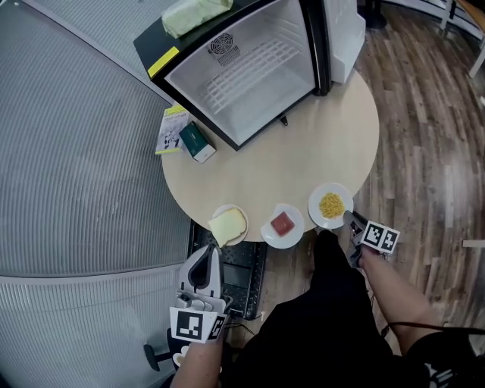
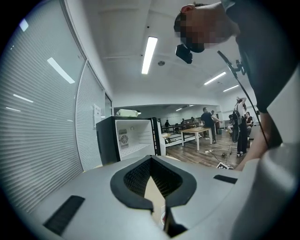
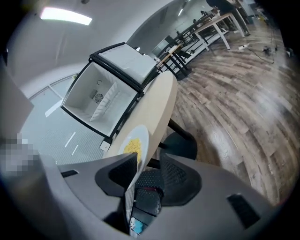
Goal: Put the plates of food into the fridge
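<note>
Three white plates sit along the near edge of the round table (image 1: 265,170): one with a pale yellow slab (image 1: 229,225), one with red food (image 1: 283,225), one with yellow food (image 1: 331,205). My right gripper (image 1: 352,221) is at that last plate's near rim. In the right gripper view its jaws (image 3: 146,157) stand open with the plate's rim (image 3: 138,140) between them, against the left pad and apart from the right one. My left gripper (image 1: 210,254) is shut and empty, just below the table edge near the slab plate. The fridge (image 1: 250,68) stands open at the table's back.
A leaflet (image 1: 176,130) and a green box (image 1: 197,142) lie left of the fridge. A folded cloth (image 1: 193,14) rests on its top. The fridge door (image 1: 337,38) swings out to the right. A black chair (image 1: 242,276) stands under the table; a slatted wall is at left.
</note>
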`<state>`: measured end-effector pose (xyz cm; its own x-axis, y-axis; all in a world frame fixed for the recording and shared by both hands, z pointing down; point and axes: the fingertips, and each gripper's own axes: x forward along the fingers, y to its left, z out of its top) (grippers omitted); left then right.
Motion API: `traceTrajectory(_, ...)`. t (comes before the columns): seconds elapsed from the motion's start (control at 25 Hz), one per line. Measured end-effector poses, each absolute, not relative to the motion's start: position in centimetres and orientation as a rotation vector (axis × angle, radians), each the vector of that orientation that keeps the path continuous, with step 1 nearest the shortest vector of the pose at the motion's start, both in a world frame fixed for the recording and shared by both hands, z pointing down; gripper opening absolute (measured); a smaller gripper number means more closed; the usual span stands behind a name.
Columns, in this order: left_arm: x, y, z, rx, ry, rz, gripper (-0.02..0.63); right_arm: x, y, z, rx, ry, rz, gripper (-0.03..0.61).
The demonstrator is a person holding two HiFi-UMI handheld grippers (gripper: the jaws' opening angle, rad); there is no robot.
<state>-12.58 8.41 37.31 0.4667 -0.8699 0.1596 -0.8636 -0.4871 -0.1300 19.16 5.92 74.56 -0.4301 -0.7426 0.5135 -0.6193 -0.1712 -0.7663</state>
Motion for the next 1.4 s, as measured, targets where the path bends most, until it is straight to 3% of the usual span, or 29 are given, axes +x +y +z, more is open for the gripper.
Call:
traceTrajectory(0.12, -12.6, 8.0, 37.6, -2.670, 1.578, -0.334, 0.003, 18.9, 5.1, 74.7, -1.581, 1.937, -1.676, 0.152)
traceTrajectory(0.28, -12.9, 7.5, 37.6, -2.658, 1.600, -0.339, 0.003, 18.4, 4.6, 74.1, -1.563, 1.944, -1.659, 0.067)
traceTrajectory(0.6, -12.9, 8.3, 36.9, -2.658, 1.611, -0.270, 0.003, 18.1, 4.6, 71.6, -1.433, 1.799, -1.679, 0.020)
traceTrajectory(1.4, -11.3, 4.4, 35.5, -2.676, 1.672, -0.153, 0.003, 18.3, -1.2, 64.4, -1.206, 1.803, -1.657, 0.018)
